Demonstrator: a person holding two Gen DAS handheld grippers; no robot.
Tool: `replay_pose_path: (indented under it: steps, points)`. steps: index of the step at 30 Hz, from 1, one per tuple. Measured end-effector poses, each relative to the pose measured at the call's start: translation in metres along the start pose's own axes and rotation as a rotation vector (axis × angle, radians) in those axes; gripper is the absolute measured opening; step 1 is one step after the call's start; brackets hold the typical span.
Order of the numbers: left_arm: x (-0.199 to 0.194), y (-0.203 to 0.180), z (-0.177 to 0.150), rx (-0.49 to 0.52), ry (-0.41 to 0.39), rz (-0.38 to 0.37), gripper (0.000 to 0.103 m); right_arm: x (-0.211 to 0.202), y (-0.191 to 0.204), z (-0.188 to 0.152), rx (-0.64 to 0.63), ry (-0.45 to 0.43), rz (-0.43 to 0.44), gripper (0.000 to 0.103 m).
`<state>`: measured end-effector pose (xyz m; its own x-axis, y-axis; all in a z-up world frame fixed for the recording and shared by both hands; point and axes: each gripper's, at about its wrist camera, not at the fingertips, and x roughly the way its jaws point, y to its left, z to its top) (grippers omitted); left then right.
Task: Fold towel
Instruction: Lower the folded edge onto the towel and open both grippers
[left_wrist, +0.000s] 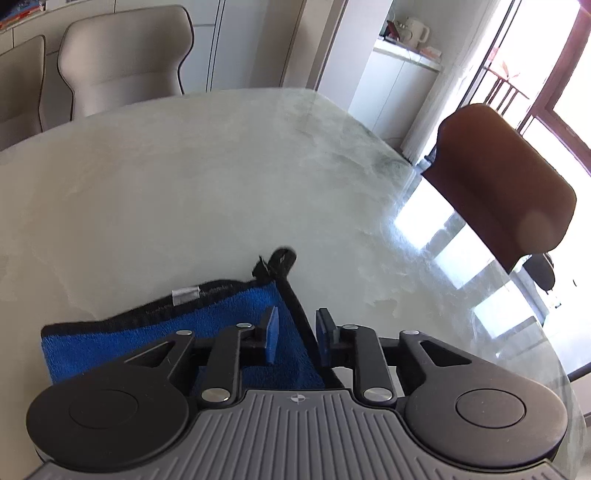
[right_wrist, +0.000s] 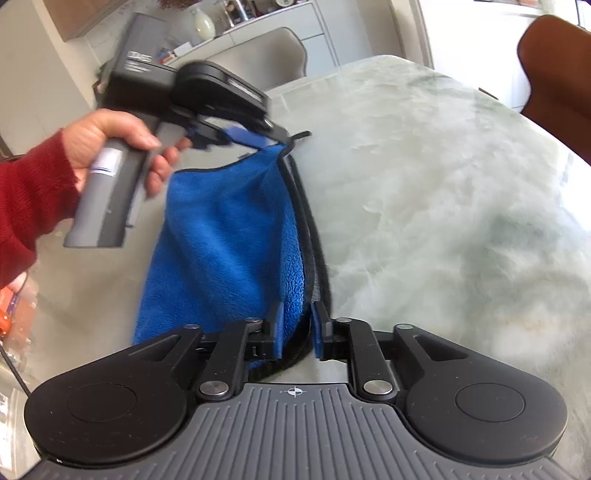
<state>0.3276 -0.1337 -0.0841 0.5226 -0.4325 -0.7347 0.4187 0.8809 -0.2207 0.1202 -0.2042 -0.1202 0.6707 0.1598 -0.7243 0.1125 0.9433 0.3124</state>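
Both grippers straddle the black-bound edge of a blue terry towel (right_wrist: 225, 236) folded on a pale marbled glass table (left_wrist: 184, 177).

Left gripper (left_wrist: 295, 334) has its jaws parted around the corner near the black hanging loop (left_wrist: 279, 260); right gripper (right_wrist: 297, 328) likewise brackets the near corner, pads apart, neither pinching yet, as far as I can tell. For a clean fold, close both on all layers together, lift evenly, and carry the trim across squarely. A brown leather chair (left_wrist: 506, 184) stands beyond the table.
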Motion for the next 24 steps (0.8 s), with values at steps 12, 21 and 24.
replay_pose_path:
  steps: [12,21,24]
  points:
    - [-0.009,0.068,-0.020,0.187,-0.020,0.149,0.051,0.013,-0.004,0.027,-0.049,-0.025,0.024,0.034]
    - [-0.007,0.088,-0.021,0.348,0.006,0.056,0.054,0.077,-0.009,0.118,-0.087,-0.039,0.167,0.034]
    - [-0.002,0.090,-0.021,0.387,0.009,0.047,0.056,0.107,-0.018,0.143,-0.045,-0.007,0.184,0.034]
